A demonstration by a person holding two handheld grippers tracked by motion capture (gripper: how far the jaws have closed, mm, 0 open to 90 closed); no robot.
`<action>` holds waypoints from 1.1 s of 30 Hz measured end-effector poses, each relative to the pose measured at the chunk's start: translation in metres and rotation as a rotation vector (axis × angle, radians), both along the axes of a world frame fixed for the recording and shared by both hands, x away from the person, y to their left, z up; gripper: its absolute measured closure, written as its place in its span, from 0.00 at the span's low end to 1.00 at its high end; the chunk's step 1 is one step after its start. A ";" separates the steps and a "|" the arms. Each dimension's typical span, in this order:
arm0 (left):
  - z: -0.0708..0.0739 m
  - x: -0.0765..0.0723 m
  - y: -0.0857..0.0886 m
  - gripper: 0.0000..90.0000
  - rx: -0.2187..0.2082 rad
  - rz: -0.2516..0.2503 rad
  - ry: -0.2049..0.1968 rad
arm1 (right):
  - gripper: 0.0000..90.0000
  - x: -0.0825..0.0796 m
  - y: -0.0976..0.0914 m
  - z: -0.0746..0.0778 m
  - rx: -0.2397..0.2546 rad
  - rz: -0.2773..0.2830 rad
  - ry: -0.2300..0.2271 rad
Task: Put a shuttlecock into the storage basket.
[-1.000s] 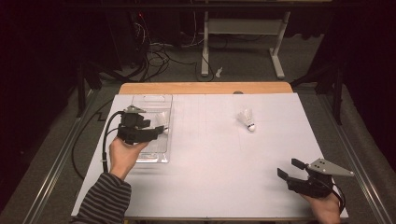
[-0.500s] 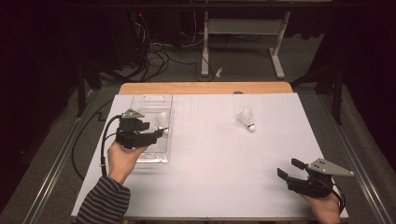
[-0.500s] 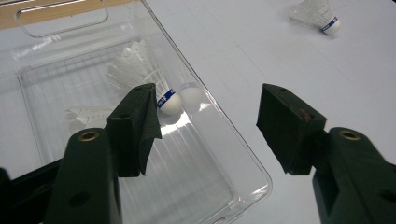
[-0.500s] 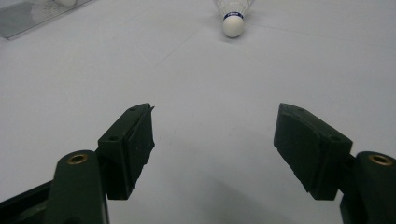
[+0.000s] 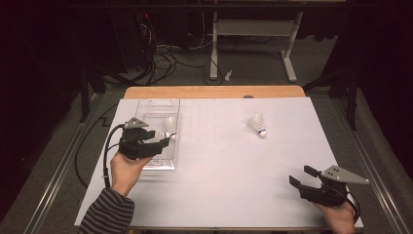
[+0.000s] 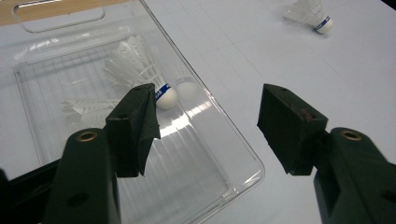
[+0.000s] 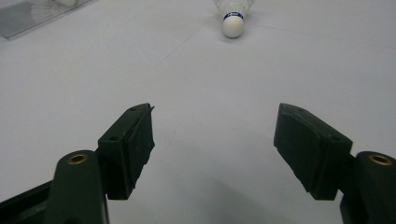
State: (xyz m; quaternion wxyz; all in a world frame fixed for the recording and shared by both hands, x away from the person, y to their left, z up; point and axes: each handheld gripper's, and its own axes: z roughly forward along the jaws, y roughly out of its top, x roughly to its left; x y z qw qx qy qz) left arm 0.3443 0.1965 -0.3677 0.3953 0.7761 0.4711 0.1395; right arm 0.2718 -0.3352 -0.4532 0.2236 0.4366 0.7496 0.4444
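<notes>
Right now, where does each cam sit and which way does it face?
High view: fixed above the near edge, looking forward and down; both hands, left gripper, right gripper.
Left gripper view: looks past open jaws into the clear tray.
Right gripper view: looks across the white table.
Shared by all: loose shuttlecock.

high view: fixed overhead, looks forward and down across the whole white-topped desk (image 5: 219, 161), far off. left gripper view: rides the left claw (image 6: 205, 126), close, angled down onto the clear plastic tray (image 6: 233, 154). right gripper view: rides the right claw (image 7: 215, 149), low, near the surface. shared by all three: the loose white feathered shuttlecock (image 5: 257, 125) (image 6: 312, 16) (image 7: 232, 14).
</notes>
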 end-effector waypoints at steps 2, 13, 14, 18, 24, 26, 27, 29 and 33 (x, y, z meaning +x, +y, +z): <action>-0.001 -0.002 0.002 0.42 -0.009 0.001 -0.001 | 0.32 0.000 0.000 0.000 0.001 0.000 0.001; -0.007 -0.015 0.011 0.42 -0.027 0.012 -0.004 | 0.32 0.000 0.000 0.000 0.005 -0.002 -0.001; -0.008 -0.017 0.012 0.42 -0.030 0.014 -0.005 | 0.32 0.000 -0.001 0.000 0.006 -0.003 0.000; -0.010 -0.021 0.015 0.42 -0.031 0.012 -0.012 | 0.32 0.001 0.000 0.000 0.003 -0.002 0.003; -0.013 -0.026 0.016 0.42 -0.039 0.013 -0.020 | 0.32 0.001 0.000 0.000 0.005 -0.002 0.001; -0.014 -0.028 0.016 0.42 -0.041 0.013 -0.022 | 0.32 0.001 0.000 0.000 0.005 -0.002 0.001; -0.014 -0.029 0.017 0.42 -0.041 0.012 -0.022 | 0.32 0.001 0.000 0.000 0.005 -0.002 0.001; -0.015 -0.030 0.017 0.42 -0.043 0.013 -0.025 | 0.32 0.001 0.000 0.000 0.005 -0.002 0.001; -0.015 -0.033 0.017 0.41 -0.047 0.012 -0.033 | 0.32 0.001 0.000 0.000 0.005 -0.002 0.002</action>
